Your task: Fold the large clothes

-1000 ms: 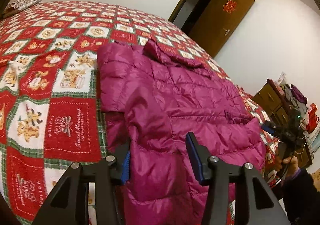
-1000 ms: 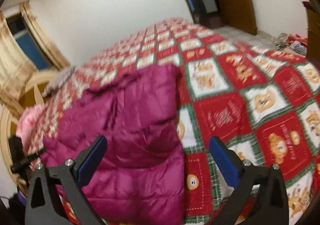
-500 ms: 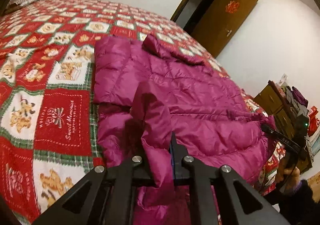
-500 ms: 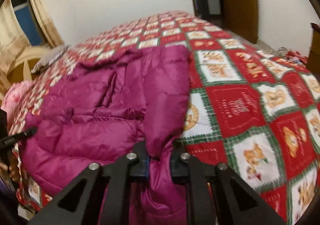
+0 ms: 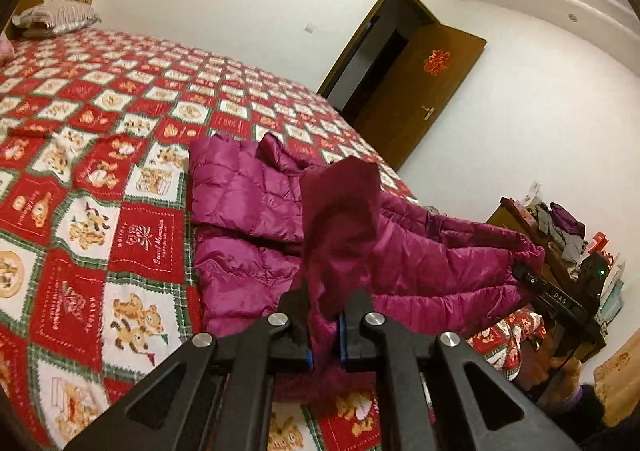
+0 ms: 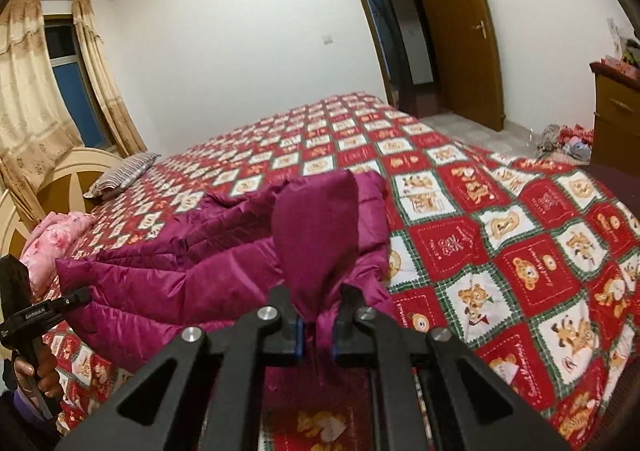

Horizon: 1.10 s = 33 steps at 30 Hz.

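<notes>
Left wrist view: the shiny quilted magenta puffer jacket (image 5: 248, 207) lies on the checked red bedspread (image 5: 100, 211); left gripper (image 5: 325, 325) and right gripper (image 6: 316, 325) each pinch its matte hem.

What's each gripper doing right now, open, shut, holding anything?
Left gripper: shut on the jacket, hem fabric bunched between its jaws.
Right gripper: shut on the jacket too, at the hem's other corner.

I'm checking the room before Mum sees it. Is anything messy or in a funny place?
Mostly fine. The jacket lies on the bed, its near hem pinched up by both grippers for folding. The one mess is a heap of clothes on the floor by the door.
</notes>
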Motion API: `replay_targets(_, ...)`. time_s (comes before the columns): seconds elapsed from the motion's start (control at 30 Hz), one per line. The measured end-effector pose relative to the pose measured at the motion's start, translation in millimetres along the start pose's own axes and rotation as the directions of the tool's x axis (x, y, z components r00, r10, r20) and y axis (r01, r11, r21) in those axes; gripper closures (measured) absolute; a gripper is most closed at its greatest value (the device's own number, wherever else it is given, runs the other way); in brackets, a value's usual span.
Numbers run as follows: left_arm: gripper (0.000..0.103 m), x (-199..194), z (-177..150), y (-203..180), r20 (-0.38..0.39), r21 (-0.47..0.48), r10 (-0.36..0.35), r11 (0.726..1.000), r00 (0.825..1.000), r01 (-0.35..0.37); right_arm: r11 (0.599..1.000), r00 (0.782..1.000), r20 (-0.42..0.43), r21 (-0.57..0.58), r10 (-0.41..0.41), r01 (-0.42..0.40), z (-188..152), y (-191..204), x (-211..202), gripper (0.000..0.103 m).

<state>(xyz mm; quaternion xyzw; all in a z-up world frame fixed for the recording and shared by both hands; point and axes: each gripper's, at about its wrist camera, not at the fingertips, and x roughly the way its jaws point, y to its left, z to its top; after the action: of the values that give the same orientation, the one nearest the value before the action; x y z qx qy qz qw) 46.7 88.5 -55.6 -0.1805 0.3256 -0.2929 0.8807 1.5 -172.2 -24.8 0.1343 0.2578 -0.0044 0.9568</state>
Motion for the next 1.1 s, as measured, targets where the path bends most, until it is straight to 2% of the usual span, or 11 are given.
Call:
replay_targets(0.4,0.098,-39,-21,-18,0.050,0.026,-0.024,0.999,0.998,0.023,0.999,0.998,0.045,-0.009,0.049,-0.049,-19,9,-44,0.093)
replay_targets(0.6,0.098,-66,-35,-25,0.075,0.034,-0.054,0.998,0.996,0.052,0.998,0.997,0.065,-0.044,0.035,-0.032,-25,9,-74,0.093)
replay_targets(0.83,0.098,-91,-52,-36,0.067,0.058,-0.073,0.996,0.995,0.069,0.998,0.999,0.045,-0.060,0.010,-0.008,-38,3,-104,0.093)
replay_targets(0.97,0.098,-85,-43,-34,0.069,0.063,-0.060,0.996,0.996,0.055,0.998,0.999,0.051,-0.069,0.003,0.001,-31,3,-101,0.093)
replay_targets(1.1,0.098,-63,-15,-29,0.064,0.066,-0.017,0.998,0.998,0.013,0.995,0.999,0.044,-0.097,0.004,0.000,-12,8,-73,0.093)
